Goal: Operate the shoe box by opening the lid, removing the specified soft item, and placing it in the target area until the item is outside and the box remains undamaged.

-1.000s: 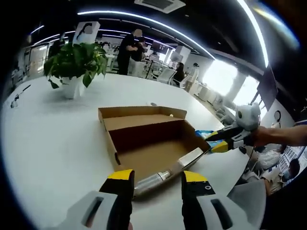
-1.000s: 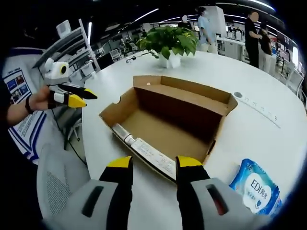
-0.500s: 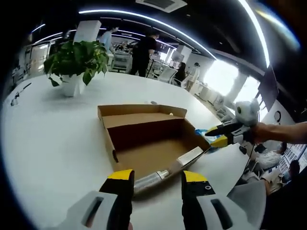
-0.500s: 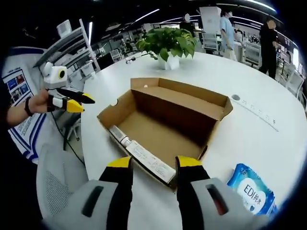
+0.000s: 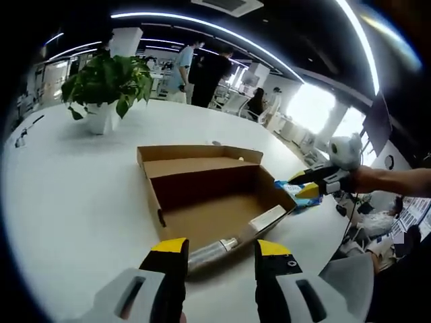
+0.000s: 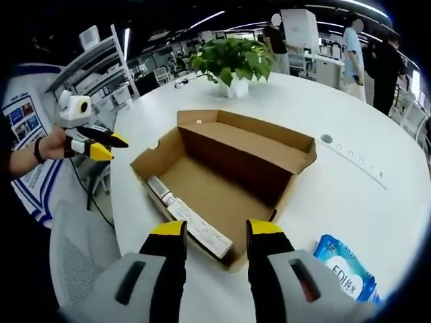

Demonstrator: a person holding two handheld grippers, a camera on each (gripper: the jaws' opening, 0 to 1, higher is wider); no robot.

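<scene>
On the white bench (image 5: 67, 188), near its middle: shoe box (image 6: 222, 195), open, lid folded back behind the far wall. No tear or crush to see on the cardboard.

Outside the box, flat on the bench just beside the box corner toward the right edge: blue wipes pack (image 6: 347, 277), judged to be the soft item. Seems already removed and laid down; cannot tell if this spot is the target area.

Inside the box, along the near wall: a long white carton (image 6: 192, 219) and a silvery tube (image 5: 209, 256), lying end to end.

Left hand-held gripper (image 5: 220, 250): released, jaws apart, grasping nothing, hovering off the near edge of the bench before the box. Right hand-held gripper (image 6: 215, 232): also released and empty, above the bench edge, close to the pack.

About the handling, as a judgement only: pack probably light, soft and yielding, with smooth plastic film, so perhaps slippery. Better to pinch across the short side or at a sealed end seam, with gentle closing, not at the flap on top. Cardboard probably thin and easy to dent, so better not to press on the walls or on the lid.

Far across the bench: a green plant (image 5: 108, 84) in a white pot.
</scene>
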